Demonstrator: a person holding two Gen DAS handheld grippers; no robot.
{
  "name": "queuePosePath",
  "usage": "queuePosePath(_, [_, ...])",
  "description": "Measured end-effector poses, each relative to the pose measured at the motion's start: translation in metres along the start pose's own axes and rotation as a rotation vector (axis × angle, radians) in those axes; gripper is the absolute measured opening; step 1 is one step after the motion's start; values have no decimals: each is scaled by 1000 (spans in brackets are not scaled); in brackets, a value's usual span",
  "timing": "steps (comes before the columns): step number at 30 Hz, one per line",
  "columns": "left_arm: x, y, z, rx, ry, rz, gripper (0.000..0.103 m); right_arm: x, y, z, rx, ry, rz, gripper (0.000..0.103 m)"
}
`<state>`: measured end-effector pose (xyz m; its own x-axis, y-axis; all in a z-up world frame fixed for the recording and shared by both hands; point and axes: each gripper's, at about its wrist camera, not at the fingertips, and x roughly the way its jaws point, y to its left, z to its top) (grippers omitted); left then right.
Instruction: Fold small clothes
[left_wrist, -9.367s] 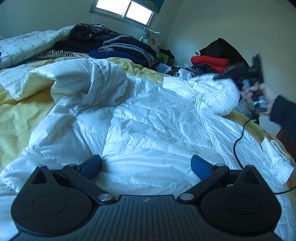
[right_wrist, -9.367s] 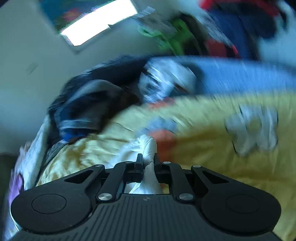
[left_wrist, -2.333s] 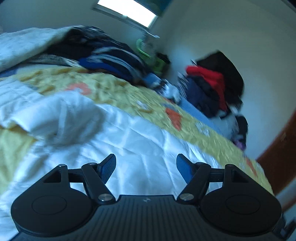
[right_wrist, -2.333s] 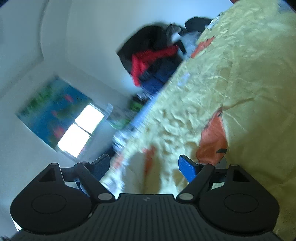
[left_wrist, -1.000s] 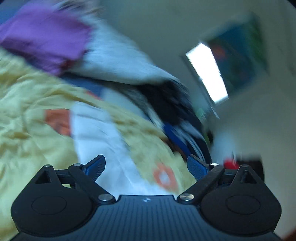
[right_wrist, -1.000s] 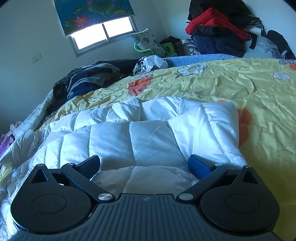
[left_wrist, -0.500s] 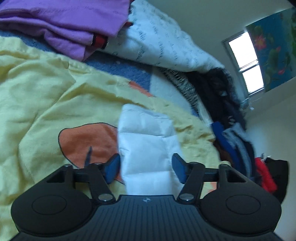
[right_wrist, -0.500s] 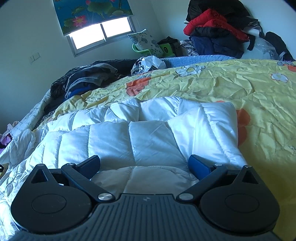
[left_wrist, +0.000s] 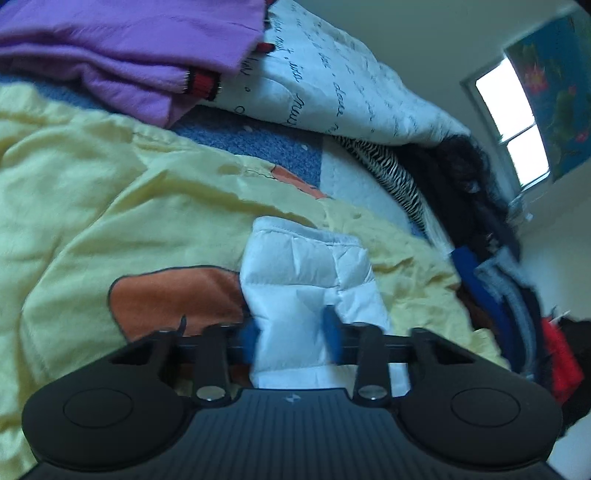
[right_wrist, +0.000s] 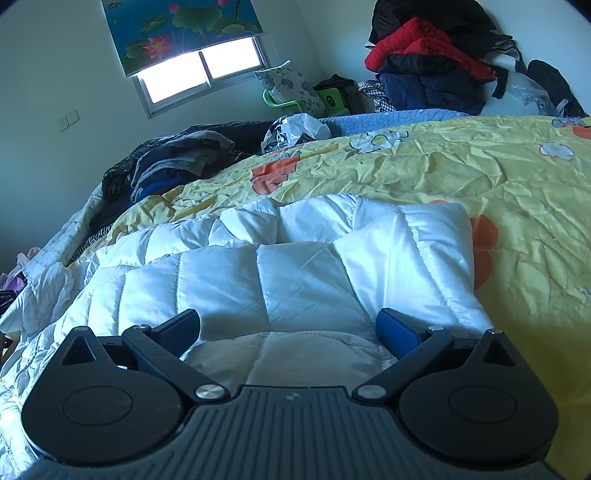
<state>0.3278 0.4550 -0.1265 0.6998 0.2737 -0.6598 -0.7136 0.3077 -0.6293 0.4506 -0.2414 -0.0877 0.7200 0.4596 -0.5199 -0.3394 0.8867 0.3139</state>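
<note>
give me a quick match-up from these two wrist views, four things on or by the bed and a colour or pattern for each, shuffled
Things:
1. puffer jacket
2. bedspread
3. folded garment at the top of the left wrist view
4. window blind

Descriptions:
A. purple
B. pink lotus flowers on blue
C. white, quilted
D. yellow with orange patches

Pairs: 1-C, 2-D, 3-A, 4-B

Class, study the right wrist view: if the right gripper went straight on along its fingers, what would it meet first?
Most likely the white quilted jacket. The right gripper stands open, angled down over it, and the padded fabric fills the space ahead of both fingers. How close it lies cannot be judged; the yellow bedspread lies beyond.
</note>
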Motion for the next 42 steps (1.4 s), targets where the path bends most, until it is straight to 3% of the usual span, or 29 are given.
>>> queuePosePath(2, [-2, -7, -1, 23, 3, 0, 12, 0, 0, 0, 1, 0, 1, 101])
queuePosePath(6, [-30, -26, -4, 70, -45, -53, 10, -1, -1, 0, 9, -4, 5, 101])
queuePosePath(9, [-69, -54, -9, 133, -91, -165, 10, -2, 0, 0, 11, -5, 5, 101])
queuePosePath(13, [-128, -112, -38, 308, -122, -346, 10, -3, -1, 0, 19, -10, 10, 101])
queuePosePath(17, [-177, -166, -107, 490, -116, -532, 10, -3, -3, 0, 37, -16, 23, 101])
queuePosePath(21, [-188, -198, -206, 674, 22, -648, 10, -4, -5, -1, 50, -20, 33, 101])
queuePosePath(24, [-178, -203, -286, 824, 132, -643, 10, -4, -6, -1, 63, -23, 41, 101])
queuePosePath(29, [-148, -186, -375, 912, 359, -593, 10, -6, -10, -2, 83, -30, 53, 101])
queuePosePath(32, [-147, -172, -394, 947, 324, -602, 10, -6, -10, -2, 88, -32, 55, 101])
queuePosePath(36, [-150, -154, -416, 1039, 191, -671, 17, -7, -10, -3, 86, -31, 54, 101])
queuePosePath(39, [-155, -153, -419, 1054, 183, -676, 29, -5, -10, -2, 86, -25, 55, 101])
queuePosePath(42, [-158, -155, -419, 1069, 189, -715, 62, -4, -5, 10, 75, 44, 28, 101])
